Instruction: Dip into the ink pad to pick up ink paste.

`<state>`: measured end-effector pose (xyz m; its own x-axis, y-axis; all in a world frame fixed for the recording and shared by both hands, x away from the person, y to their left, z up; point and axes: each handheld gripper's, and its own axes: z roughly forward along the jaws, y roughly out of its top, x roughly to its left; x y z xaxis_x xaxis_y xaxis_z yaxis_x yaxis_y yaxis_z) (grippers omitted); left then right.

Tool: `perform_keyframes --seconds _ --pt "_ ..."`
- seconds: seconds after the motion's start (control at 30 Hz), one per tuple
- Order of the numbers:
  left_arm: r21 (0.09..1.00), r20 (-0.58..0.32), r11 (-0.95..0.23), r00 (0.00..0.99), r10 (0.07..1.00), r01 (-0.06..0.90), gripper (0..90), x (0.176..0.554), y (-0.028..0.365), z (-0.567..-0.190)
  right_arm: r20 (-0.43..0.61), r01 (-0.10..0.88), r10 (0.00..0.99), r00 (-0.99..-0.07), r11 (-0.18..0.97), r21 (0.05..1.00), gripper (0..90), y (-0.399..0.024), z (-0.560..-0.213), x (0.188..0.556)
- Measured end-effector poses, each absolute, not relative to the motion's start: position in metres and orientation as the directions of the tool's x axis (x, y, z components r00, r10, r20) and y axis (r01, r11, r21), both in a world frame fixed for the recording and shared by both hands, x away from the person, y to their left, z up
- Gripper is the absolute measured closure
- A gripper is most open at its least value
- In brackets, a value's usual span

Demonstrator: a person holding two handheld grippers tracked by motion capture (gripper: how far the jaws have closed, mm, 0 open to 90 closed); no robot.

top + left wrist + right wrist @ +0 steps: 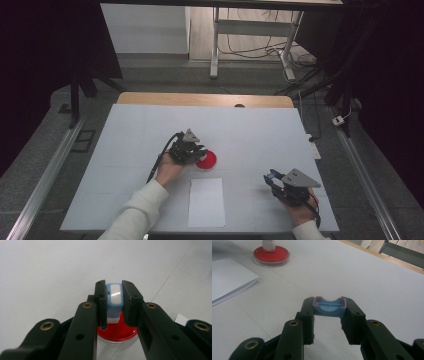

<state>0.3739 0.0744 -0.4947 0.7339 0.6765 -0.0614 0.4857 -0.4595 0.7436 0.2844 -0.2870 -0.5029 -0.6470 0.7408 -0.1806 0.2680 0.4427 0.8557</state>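
Two grippers, each clamped on one part of a blue stamp

Your left gripper [113, 296] grasps the blue-and-white stamp body [114, 297], its base on the red ink pad [117, 333] mid-table. Your right gripper [329, 307] grasps the blue stamp cap [329, 307], well apart at the table's right. A white paper sheet [206, 202] lies between them, nearer you.

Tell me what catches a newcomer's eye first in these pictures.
The round red ink pad in its clear dish stands out at the middle of the white table. The left gripper holds a small blue and white stamp upright over it. Toward the table's right, the right gripper clamps a curved blue plastic cap, and a white paper sheet lies near the front edge.
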Motion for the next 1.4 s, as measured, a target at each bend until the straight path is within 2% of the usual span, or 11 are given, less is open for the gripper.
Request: perform_keyframes --seconds 0.6,1.4 --pt "0.74 -0.06 -0.462 0.732 0.679 0.489 75.5 0.3752 0.0752 -0.4975 -0.182 0.261 0.745 -0.642 0.435 0.861 64.4 -0.2872 -0.5025 0.2843" --pt "0.724 -0.014 -0.503 0.739 0.673 0.472 76.0 0.3748 0.069 -0.5008 -0.186 0.265 0.74 -0.647 0.446 0.855 64.4 -0.284 -0.5033 0.2836"
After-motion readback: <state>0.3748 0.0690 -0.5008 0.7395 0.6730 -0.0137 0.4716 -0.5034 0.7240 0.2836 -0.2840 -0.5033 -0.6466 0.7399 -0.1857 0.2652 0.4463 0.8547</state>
